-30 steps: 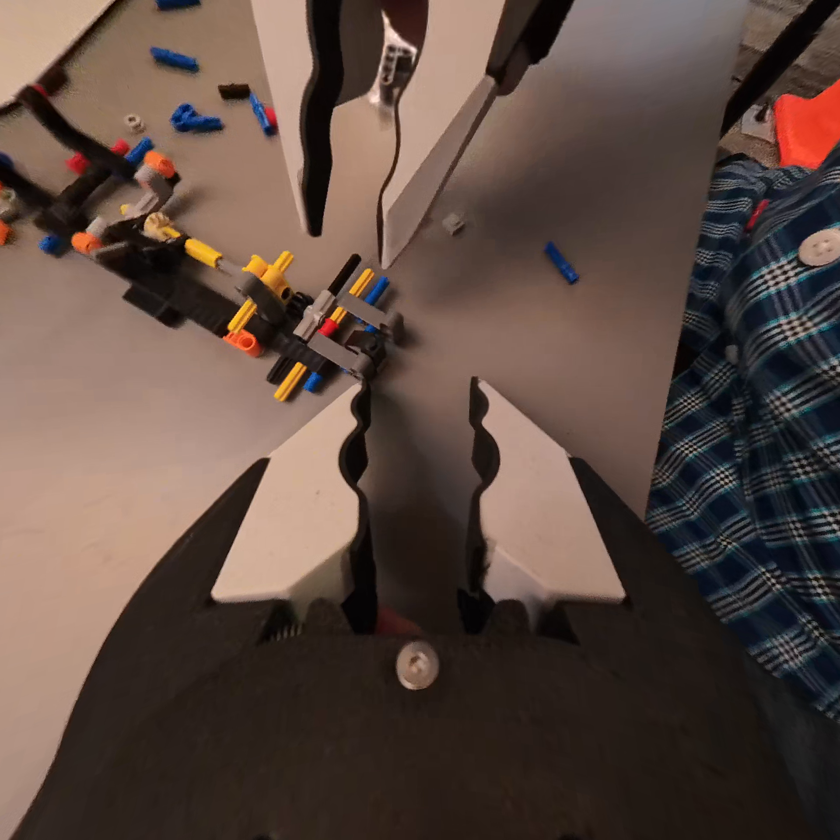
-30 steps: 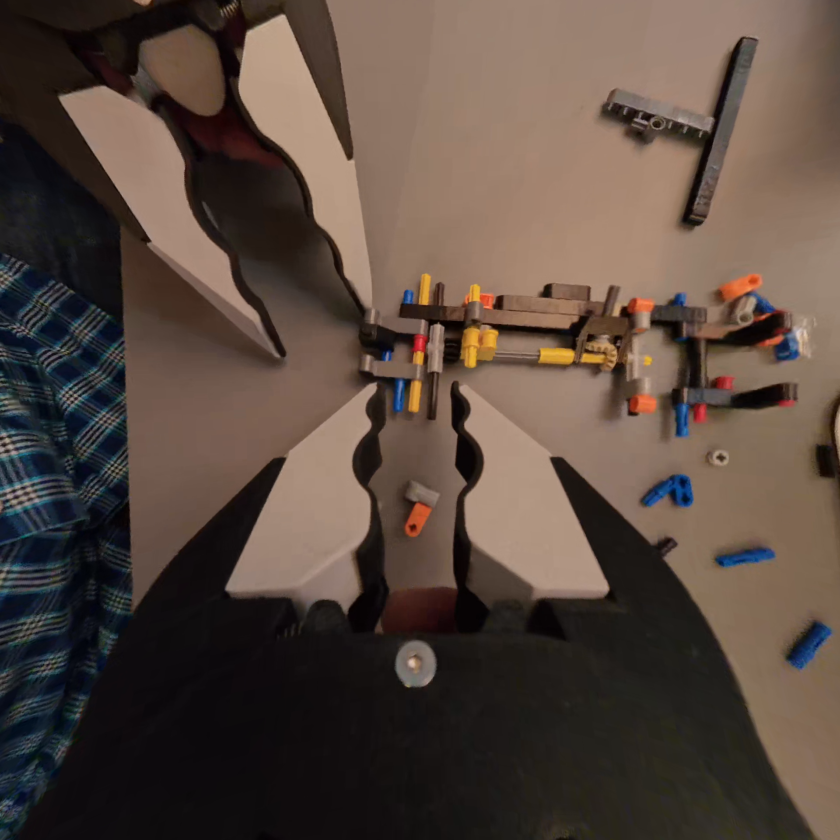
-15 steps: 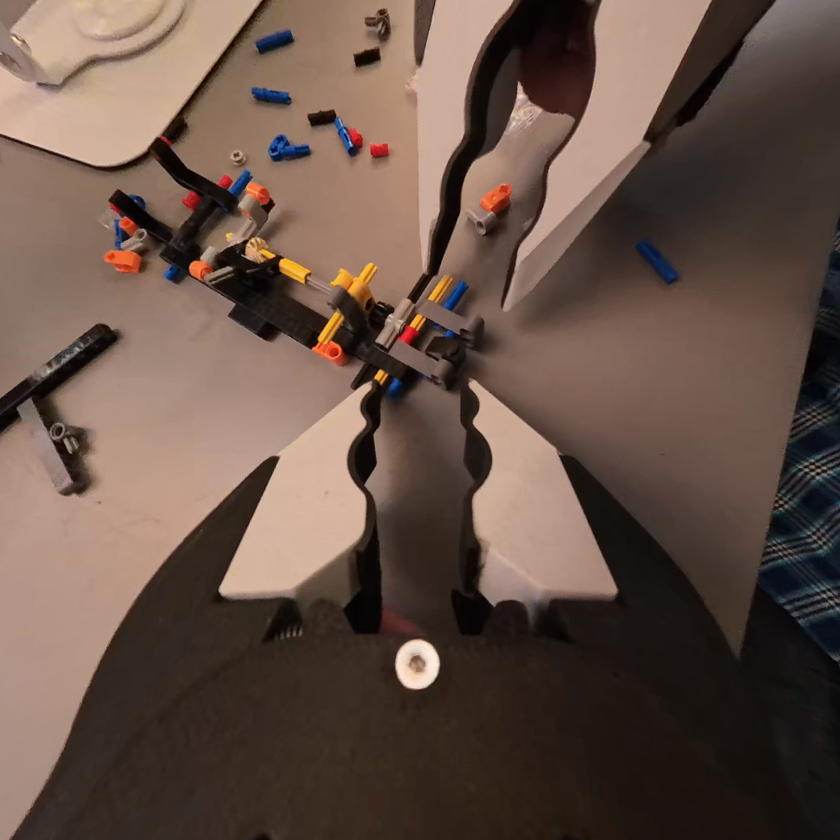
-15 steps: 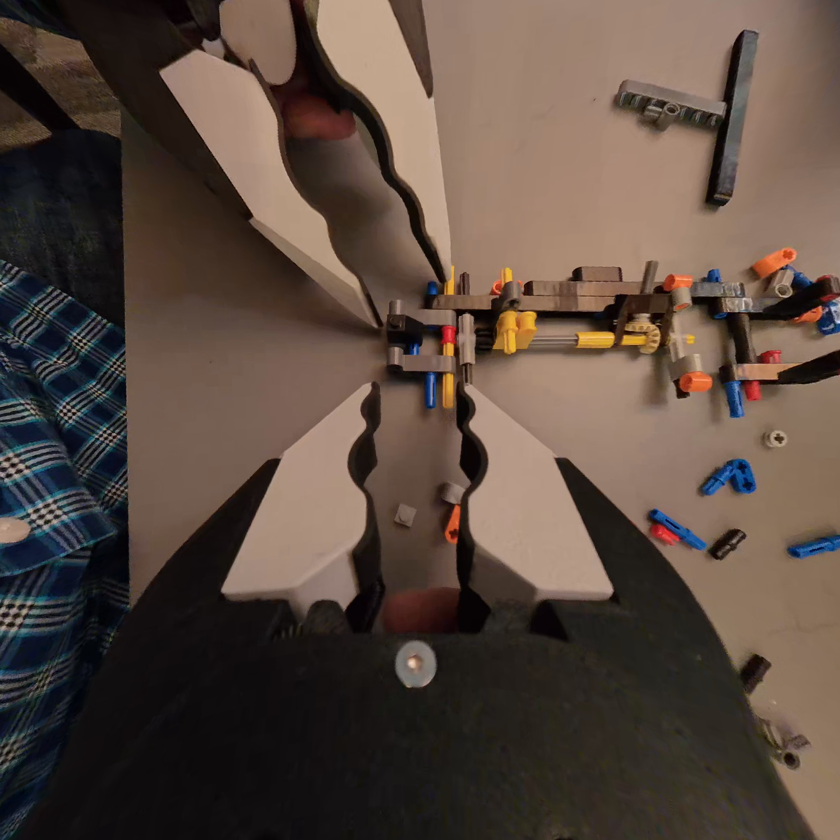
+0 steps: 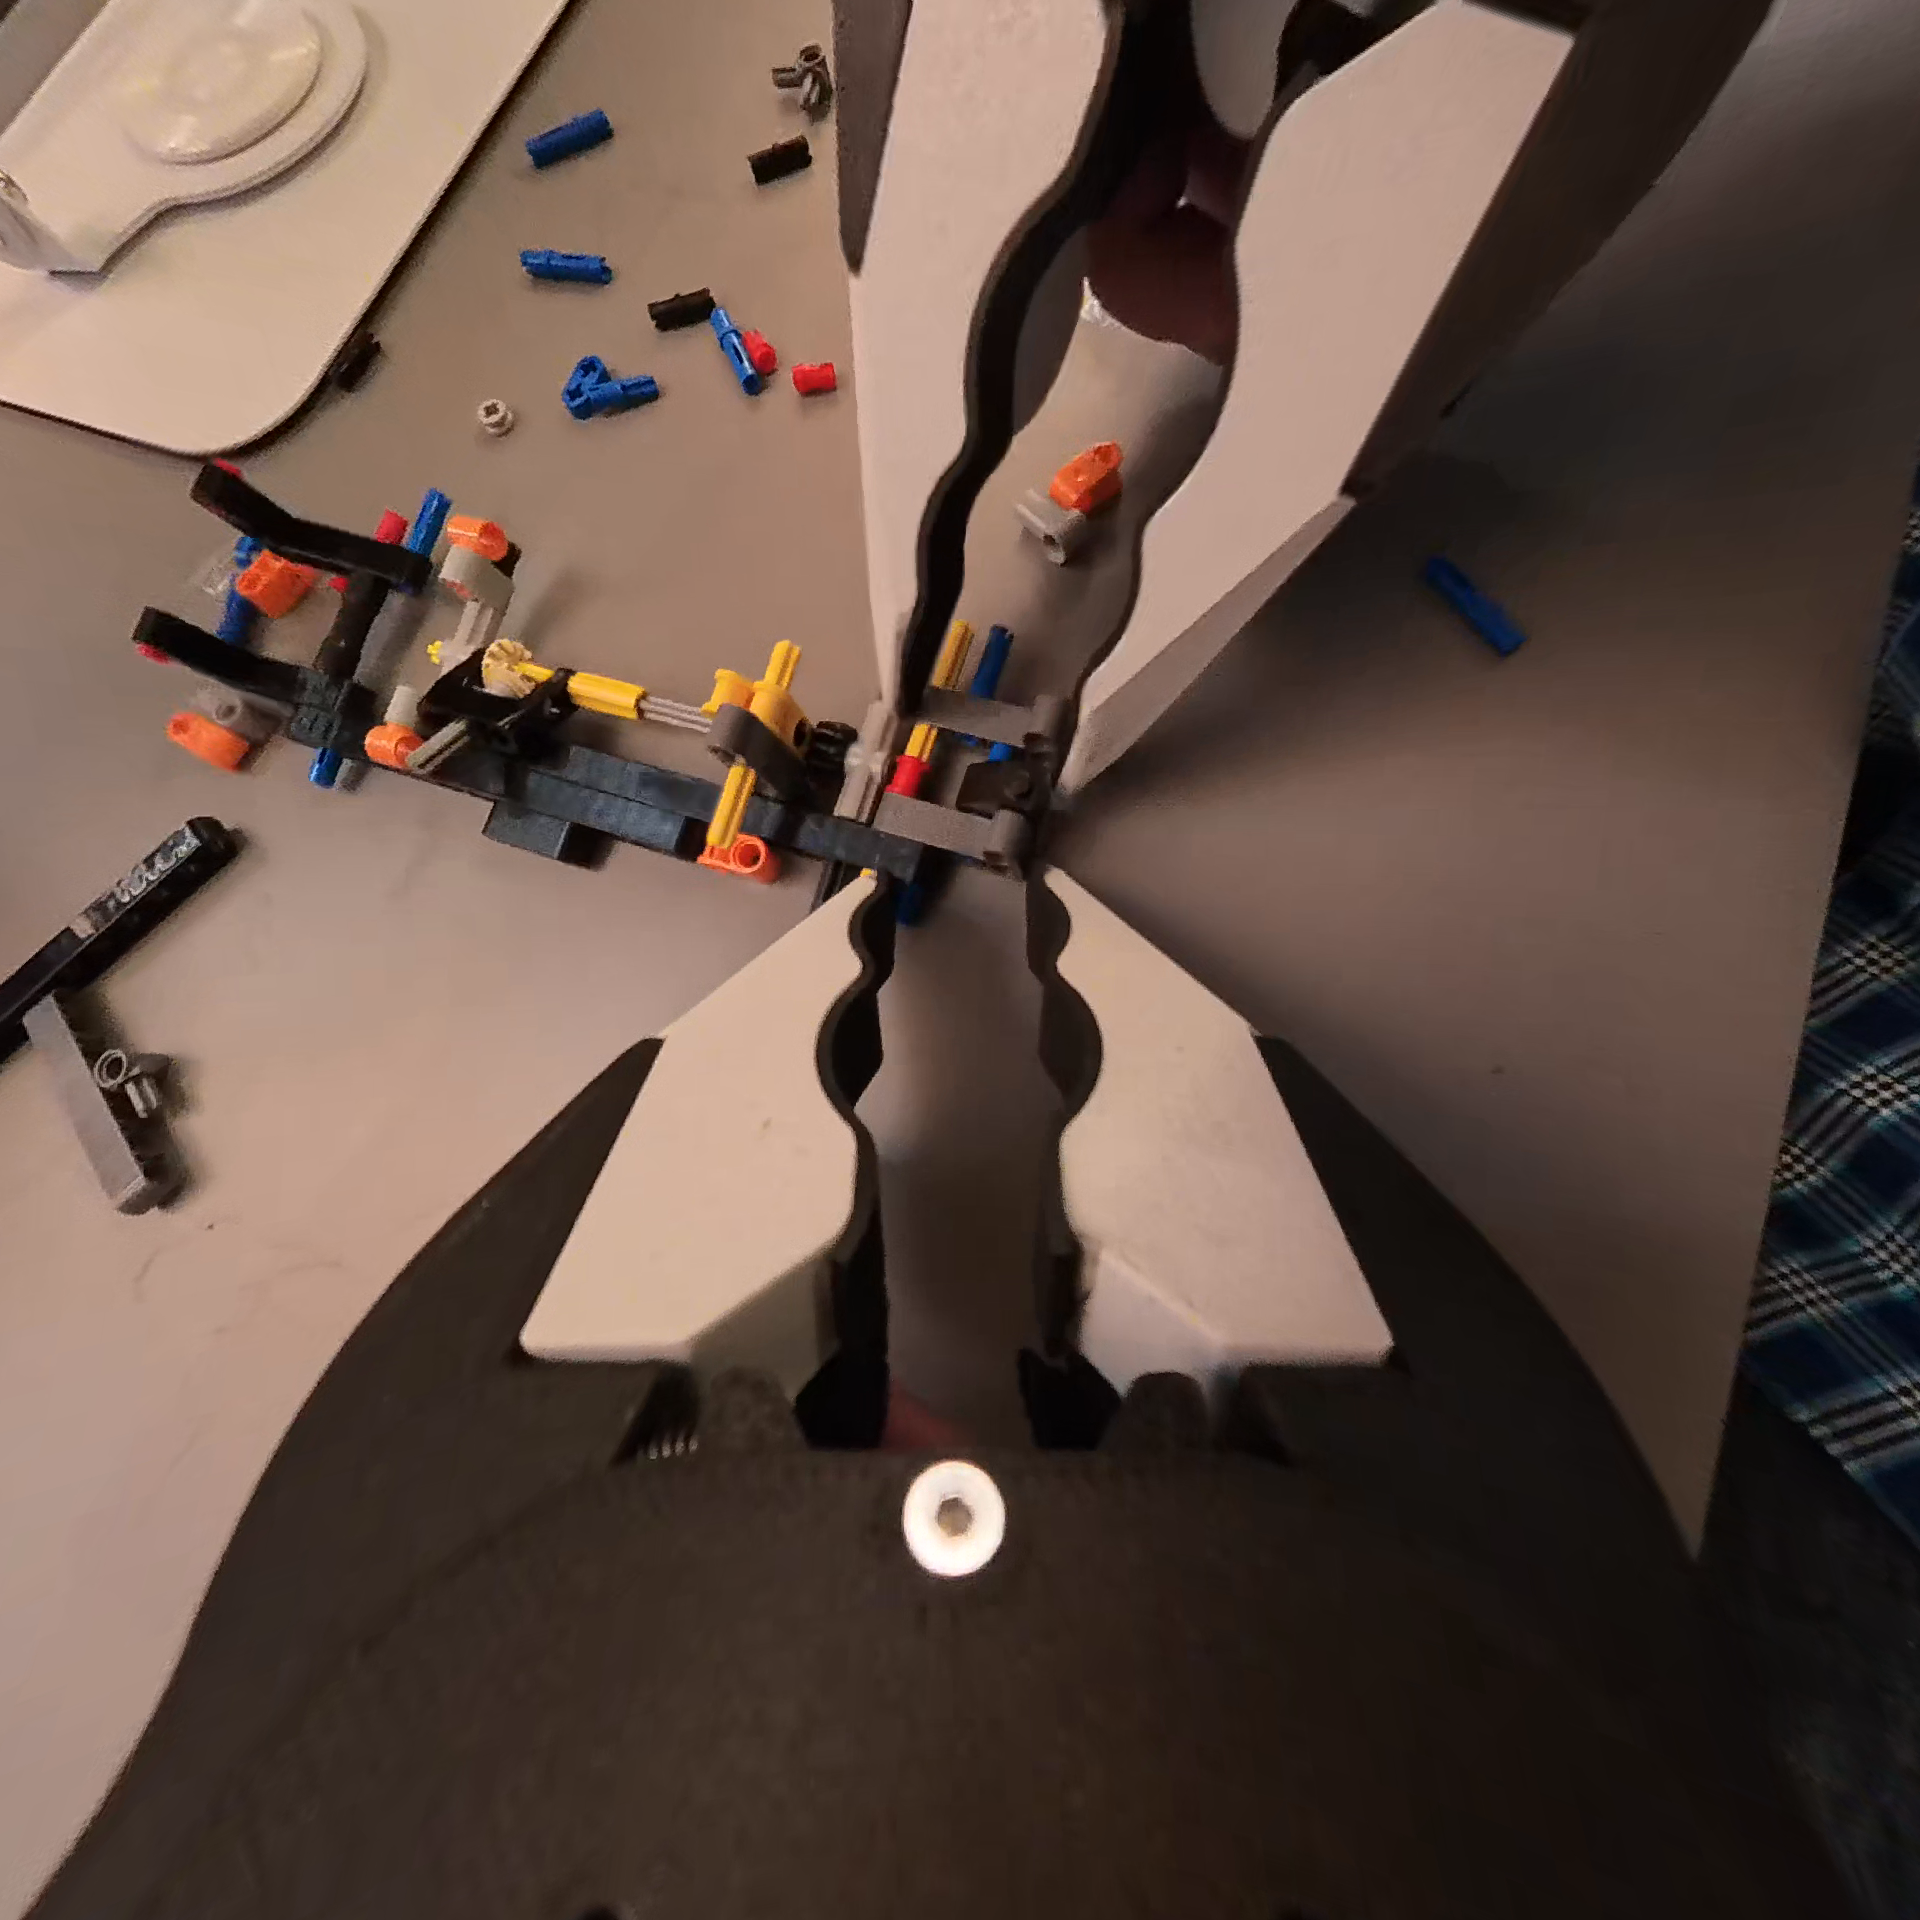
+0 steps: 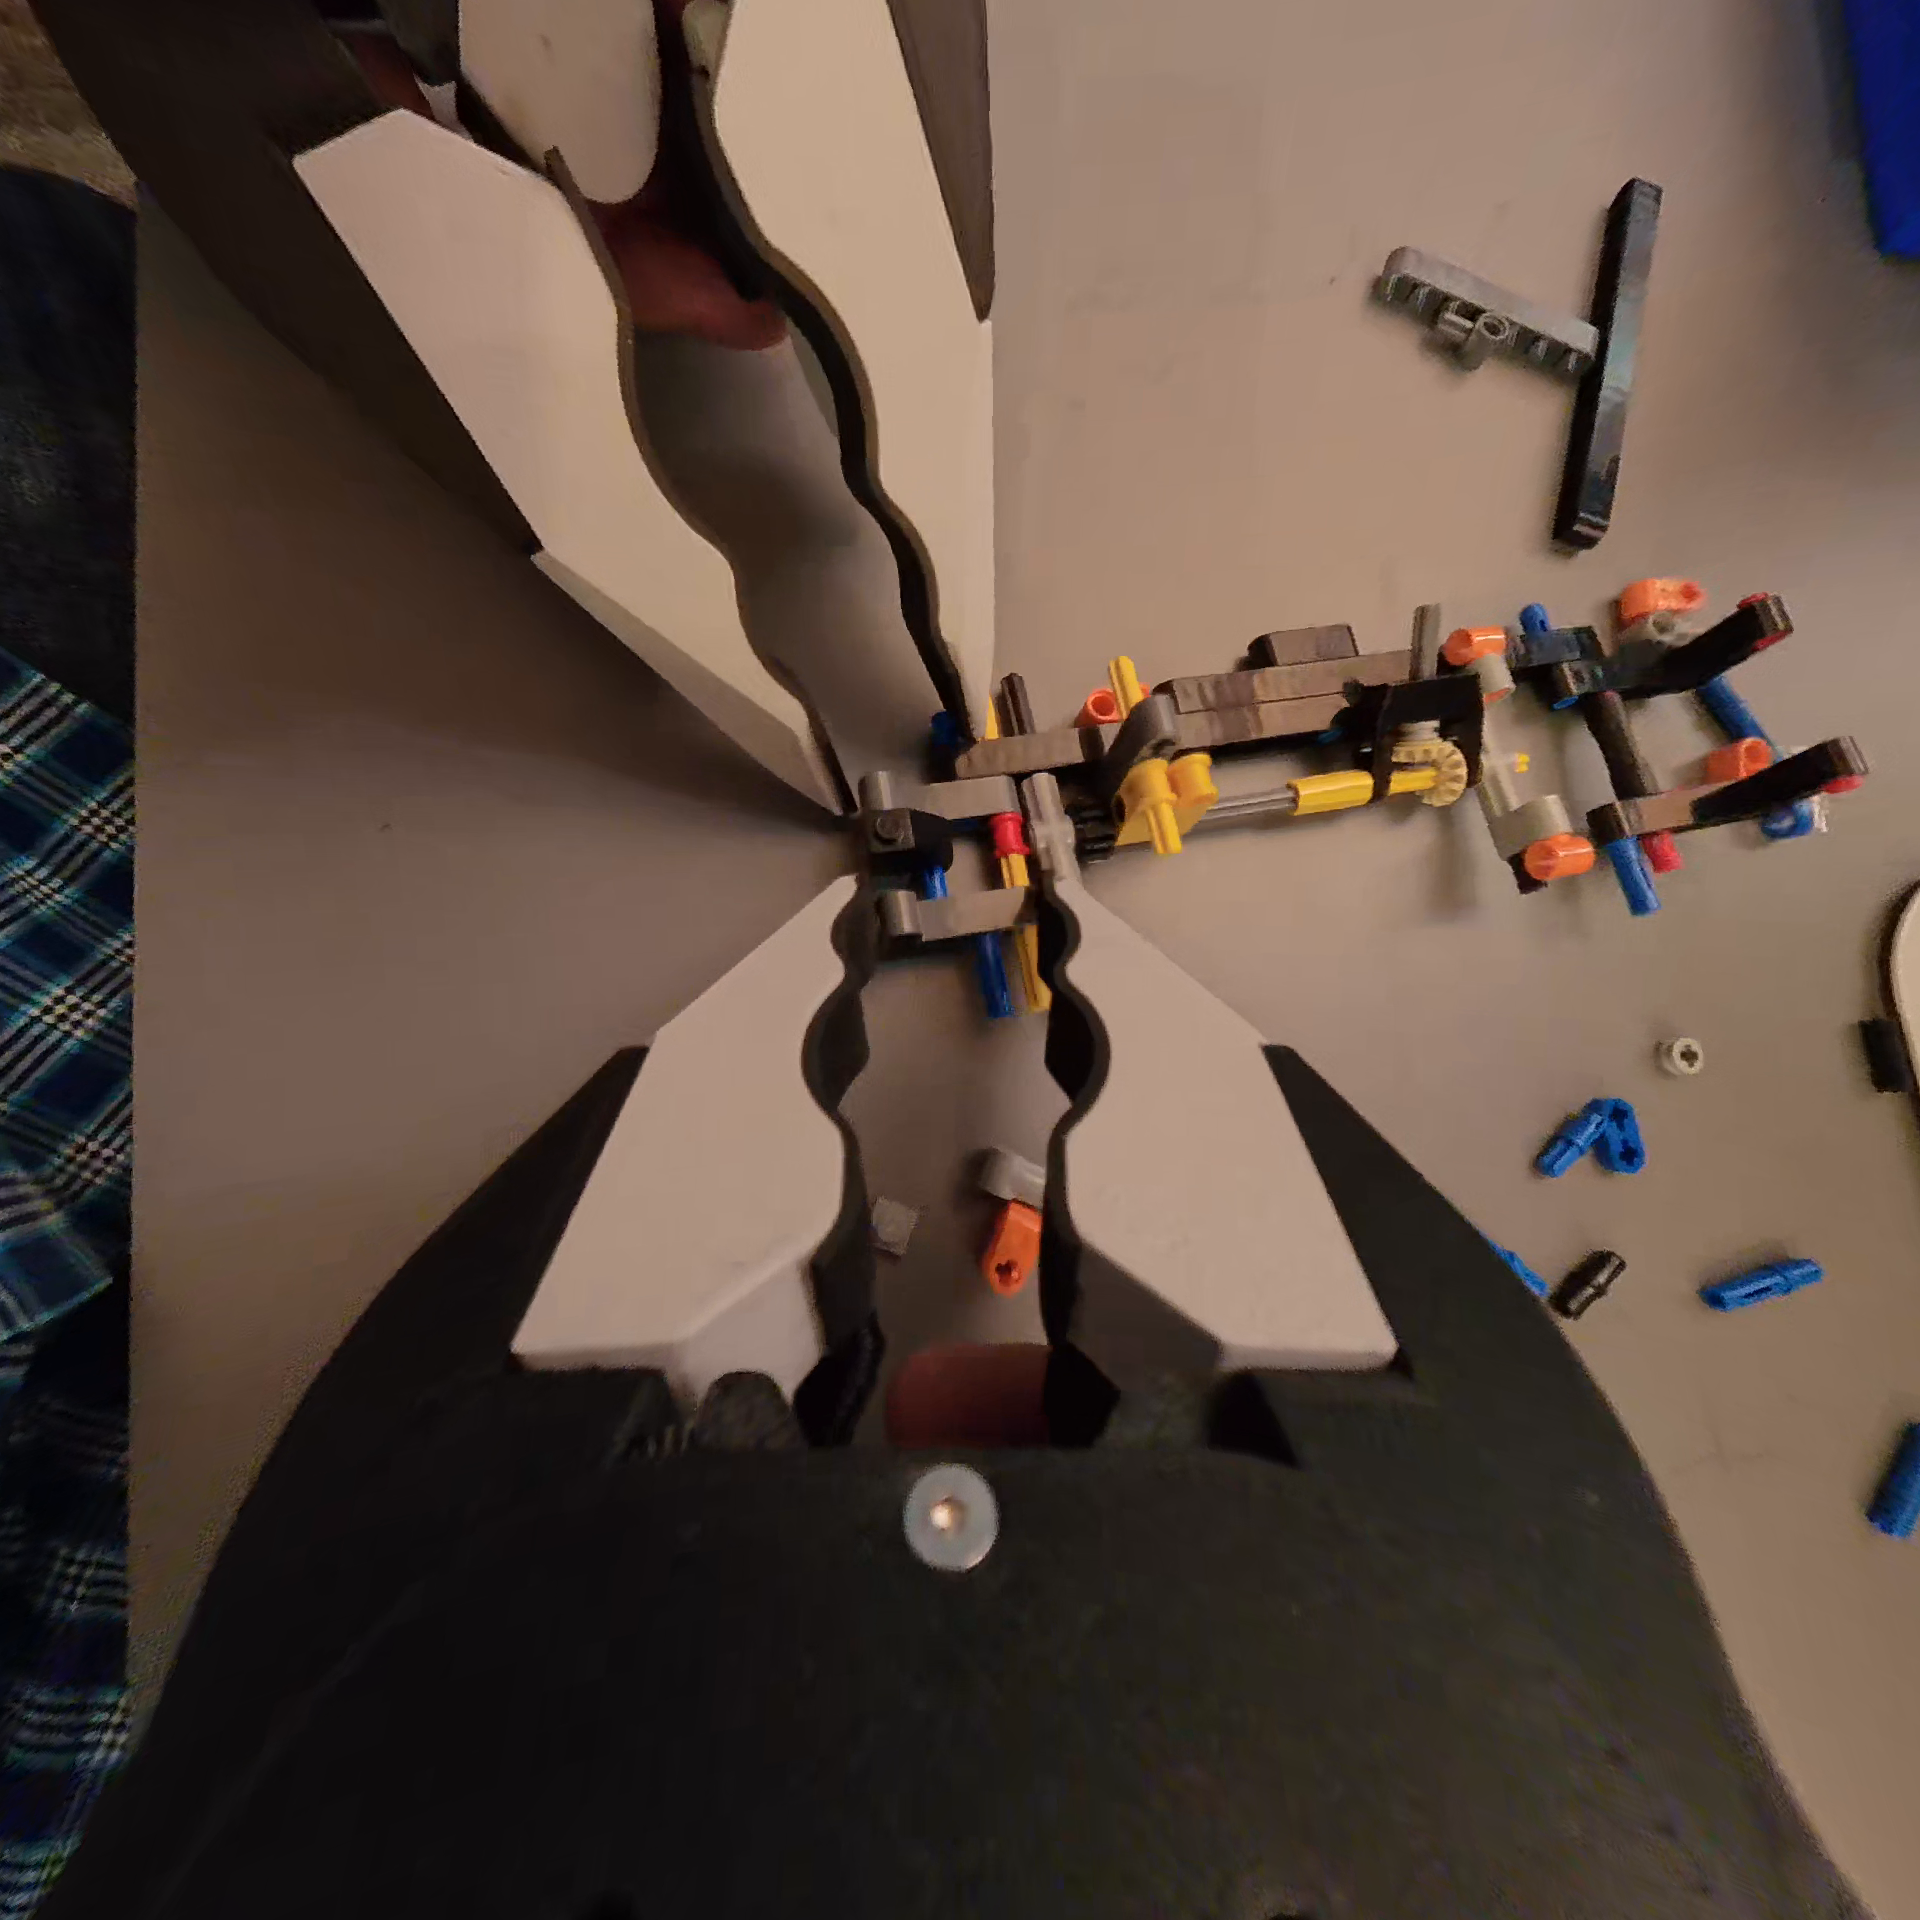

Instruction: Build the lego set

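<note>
A long lego assembly (image 5: 623,790) of black beams, yellow axles, and orange, blue and grey parts lies on the grey table (image 5: 1403,987). It also shows in the right wrist view (image 6: 1247,717). Its grey-framed end (image 6: 935,831) sits between both grippers, which point at each other. My left gripper (image 5: 956,883) is open, with a fingertip on each side of that end. My right gripper (image 6: 948,899) is open and straddles the same end from the opposite side. A loose orange-and-grey connector (image 6: 1008,1226) lies on the table between the right gripper's fingers, untouched. It also shows in the left wrist view (image 5: 1075,494).
Loose blue pins (image 6: 1590,1138), a black pin (image 6: 1584,1283) and a small grey bush (image 6: 1678,1055) lie scattered. A black beam with a grey beam (image 6: 1605,364) lies apart. A white board (image 5: 187,208) lies far left. A person's plaid sleeve (image 5: 1849,1143) is past the table edge. Left and right tips are no more than a few centimetres apart. From the right gripper's tips to the loose orange-and-grey connector (image 6: 1008,1226) is close to 6 cm. It turns up in the left wrist view (image 5: 1085,487) as well.
Both grippers have moved in onto the assembly's grey end from opposite sides. My left gripper's jaws have narrowed. The assembly has turned slightly on the table.
</note>
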The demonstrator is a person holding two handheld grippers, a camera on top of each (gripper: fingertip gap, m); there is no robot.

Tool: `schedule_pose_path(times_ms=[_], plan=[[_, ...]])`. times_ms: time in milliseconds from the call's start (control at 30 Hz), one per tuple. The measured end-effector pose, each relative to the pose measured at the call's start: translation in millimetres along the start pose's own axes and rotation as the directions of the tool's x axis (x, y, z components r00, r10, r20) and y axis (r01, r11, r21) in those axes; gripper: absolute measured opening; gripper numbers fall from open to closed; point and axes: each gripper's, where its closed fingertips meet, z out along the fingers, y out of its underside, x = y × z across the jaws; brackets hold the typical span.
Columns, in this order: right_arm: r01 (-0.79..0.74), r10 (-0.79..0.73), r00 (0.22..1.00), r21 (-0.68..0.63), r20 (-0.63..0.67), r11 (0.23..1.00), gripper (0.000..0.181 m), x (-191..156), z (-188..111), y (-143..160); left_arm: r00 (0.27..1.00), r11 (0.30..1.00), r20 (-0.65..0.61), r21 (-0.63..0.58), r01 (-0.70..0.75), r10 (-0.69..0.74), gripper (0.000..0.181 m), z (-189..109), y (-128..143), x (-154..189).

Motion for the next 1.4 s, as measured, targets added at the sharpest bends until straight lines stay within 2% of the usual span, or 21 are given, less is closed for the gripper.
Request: schedule_pose_path(times_ms=[167,567,700,767,867,1100,1400], plan=[[-0.008,0.007,1.0,0.017,0.024,1.0,0.028,0,0,0,1.0,1.0,0.004,-0.001,-0.004,0.004,0.022,0,0,0],[-0.159,0.154,0.981,0.035,0.119,0.987,0.028,4,-1,0,1.0,1.0,0.013,-0.001,0.0,0.0,0.023,1,-1,-2],[-0.166,0.159,0.979,0.052,0.124,0.985,0.028,3,-1,-1,1.0,1.0,0.014,-0.004,-0.001,0.001,0.023,2,-1,-2],[-0.159,0.151,0.981,0.058,0.124,0.986,0.029,4,-2,-2,1.0,1.0,0.019,-0.006,-0.004,0.004,0.023,2,-1,-2],[-0.149,0.143,0.983,0.052,0.113,0.987,0.04,5,-7,0,1.0,1.0,0.017,-0.006,-0.003,0.003,0.028,2,-1,0],[-0.107,0.106,0.992,0.004,0.067,0.994,0.034,13,-14,16,0.998,0.999,0.041,-0.006,0.042,-0.042,0.033,-5,4,-11],[0.003,-0.003,0.998,-0.005,0.061,1.0,0.02,15,-10,14,0.999,1.0,0.037,-0.015,0.007,-0.007,0.025,1,3,-11]])
